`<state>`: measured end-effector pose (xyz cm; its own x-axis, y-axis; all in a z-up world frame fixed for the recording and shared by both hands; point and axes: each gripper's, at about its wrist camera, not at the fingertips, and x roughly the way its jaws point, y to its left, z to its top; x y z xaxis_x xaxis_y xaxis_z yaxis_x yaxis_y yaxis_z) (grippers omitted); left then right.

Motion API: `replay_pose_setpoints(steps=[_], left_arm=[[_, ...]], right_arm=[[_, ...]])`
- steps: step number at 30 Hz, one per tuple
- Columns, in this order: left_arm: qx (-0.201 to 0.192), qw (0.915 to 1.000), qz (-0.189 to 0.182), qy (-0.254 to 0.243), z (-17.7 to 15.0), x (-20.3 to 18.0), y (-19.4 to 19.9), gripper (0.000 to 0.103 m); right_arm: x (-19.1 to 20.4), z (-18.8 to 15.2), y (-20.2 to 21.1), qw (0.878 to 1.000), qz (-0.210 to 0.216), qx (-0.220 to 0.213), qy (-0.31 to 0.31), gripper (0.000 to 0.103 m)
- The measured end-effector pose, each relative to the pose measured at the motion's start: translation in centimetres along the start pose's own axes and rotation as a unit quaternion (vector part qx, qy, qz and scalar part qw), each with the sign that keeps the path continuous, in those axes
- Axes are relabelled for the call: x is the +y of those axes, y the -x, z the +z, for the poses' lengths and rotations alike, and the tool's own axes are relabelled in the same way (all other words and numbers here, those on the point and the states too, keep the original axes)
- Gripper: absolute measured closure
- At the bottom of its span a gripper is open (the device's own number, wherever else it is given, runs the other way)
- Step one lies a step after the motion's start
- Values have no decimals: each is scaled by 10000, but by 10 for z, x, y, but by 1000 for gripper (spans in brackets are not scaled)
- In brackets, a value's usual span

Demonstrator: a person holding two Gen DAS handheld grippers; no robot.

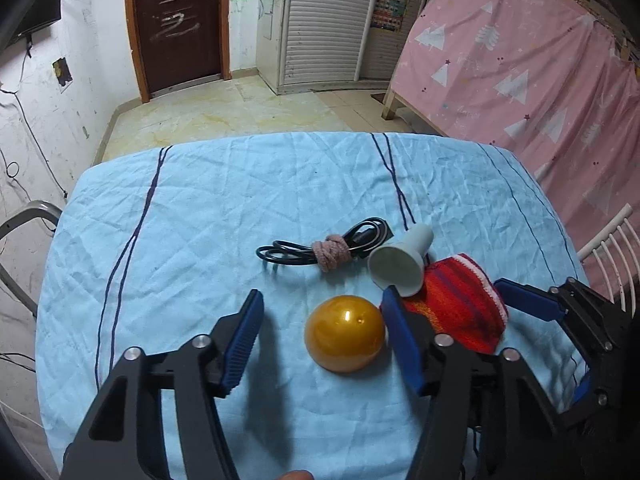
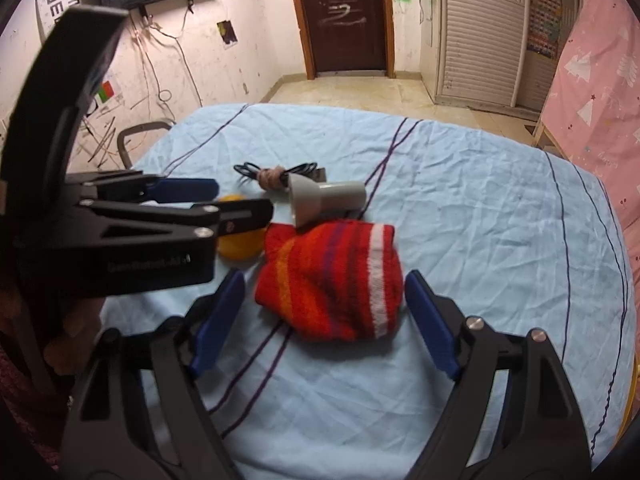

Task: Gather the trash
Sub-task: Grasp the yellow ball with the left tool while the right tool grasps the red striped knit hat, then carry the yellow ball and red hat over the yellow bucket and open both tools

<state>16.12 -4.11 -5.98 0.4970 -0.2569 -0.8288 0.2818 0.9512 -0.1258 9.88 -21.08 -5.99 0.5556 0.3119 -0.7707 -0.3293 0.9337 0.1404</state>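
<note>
A yellow-gold ball (image 1: 344,332) lies on the light blue tablecloth (image 1: 192,240) between the fingers of my left gripper (image 1: 322,296). The right pad is at the ball's side and the left pad stands clear of it, so the gripper is open. A red striped knit piece (image 2: 332,280) lies to the ball's right. My right gripper (image 2: 324,276) straddles it, open, with both pads just off the wool. In the right wrist view the left gripper (image 2: 240,199) covers most of the ball (image 2: 240,246). One finger of the right gripper (image 1: 532,304) shows in the left wrist view.
A grey funnel-shaped cup (image 1: 400,264) lies on its side behind the knit piece, touching it. A black cable tied with a pinkish band (image 1: 320,250) lies further back. A metal chair (image 1: 24,232) stands left of the table and a pink-curtained bed (image 1: 520,60) stands to the right.
</note>
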Motion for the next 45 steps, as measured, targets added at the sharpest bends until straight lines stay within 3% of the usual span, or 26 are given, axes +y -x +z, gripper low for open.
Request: replay_pose_setpoints(steps=[4, 7, 12, 14, 19, 31, 45], left_arm=[[-19, 9998, -136, -112, -1, -6, 3, 73], [-40, 9998, -115, -178, -3, -9, 4, 75], [-34, 9998, -161, -129, -3, -8, 6, 75], [-72, 9998, -149, -118, -3, -8, 9, 75], [-163, 9997, -115, -130, -2, -11, 20, 75], [-345, 9990, -7, -281, 2, -37, 43, 75], [-578, 9950, -28, -819, 6, -111, 65, 75]], right_arm=[[1, 1, -5, 9999, -8, 103, 11, 24], [-2, 2, -7, 9999, -3, 161, -12, 25], [1, 2, -8, 9994, -244, 171, 192, 42], [-1, 2, -7, 9994, -230, 156, 205, 55], [-11, 0, 1, 9998, -178, 48, 33, 70], [-36, -15, 49, 9987, -118, -404, -277, 71], [-96, -42, 106, 9898, -258, -1064, -912, 71]])
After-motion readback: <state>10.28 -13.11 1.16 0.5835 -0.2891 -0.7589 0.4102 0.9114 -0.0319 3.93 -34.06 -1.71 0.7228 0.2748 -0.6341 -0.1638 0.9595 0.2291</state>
